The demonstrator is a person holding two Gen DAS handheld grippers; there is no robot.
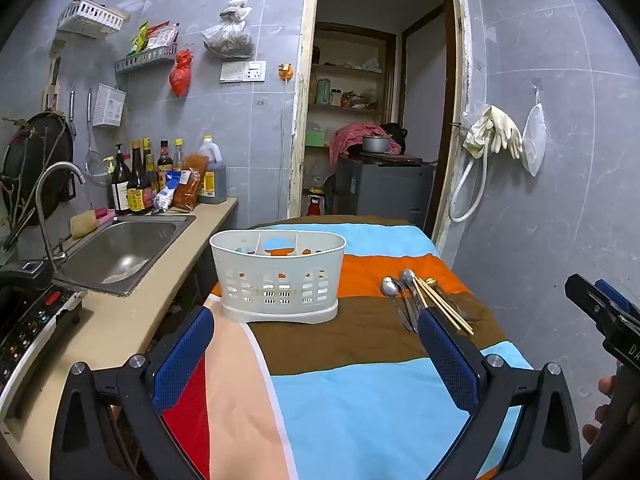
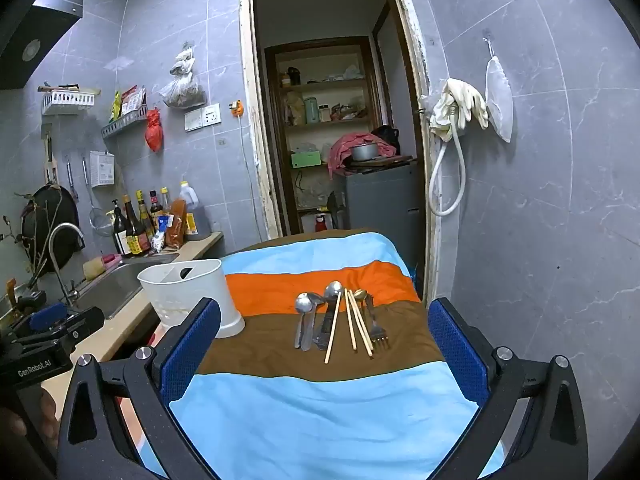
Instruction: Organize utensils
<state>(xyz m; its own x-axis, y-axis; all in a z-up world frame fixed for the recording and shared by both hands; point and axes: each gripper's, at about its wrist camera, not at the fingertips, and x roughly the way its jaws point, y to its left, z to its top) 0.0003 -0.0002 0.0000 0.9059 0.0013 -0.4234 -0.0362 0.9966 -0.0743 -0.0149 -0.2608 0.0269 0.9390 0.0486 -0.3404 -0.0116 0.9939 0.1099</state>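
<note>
We hold our left tongs [image 1: 316,334] wide apart, low over the striped cloth [image 1: 360,400], and nothing is between the blue pads. Our right tongs [image 2: 324,336] are wide apart too, and they hold nothing. Both pairs tip down a little toward the surface.

Just past the right tongs we see the pile of utensils lying flat on the brown stripe [image 2: 280,344] of the cloth. There are shiny metal spoons [image 2: 304,305] on the left of the pile, side by side and touching. Wooden chopsticks [image 2: 352,324] lie next to them, and one crosses over a spoon handle. A fork [image 2: 378,334] lies at the right edge of the pile, with its prongs toward us. A small gold spoon [image 2: 360,294] peeks out at the far end of the pile.

To the left of the pile stands the white utensil basket [image 1: 278,276]. It is upright, with holes in its sides and walls inside that split it into parts. We see no utensil in it. It stands well apart from the pile, near the left edge of the surface.

Farther left is the metal sink [image 1: 124,248] with its bent tap [image 1: 52,196]. Sauce bottles [image 1: 140,180] stand behind it by the grey wall. Farthest away is an open doorway [image 1: 372,100] with shelves inside.
</note>
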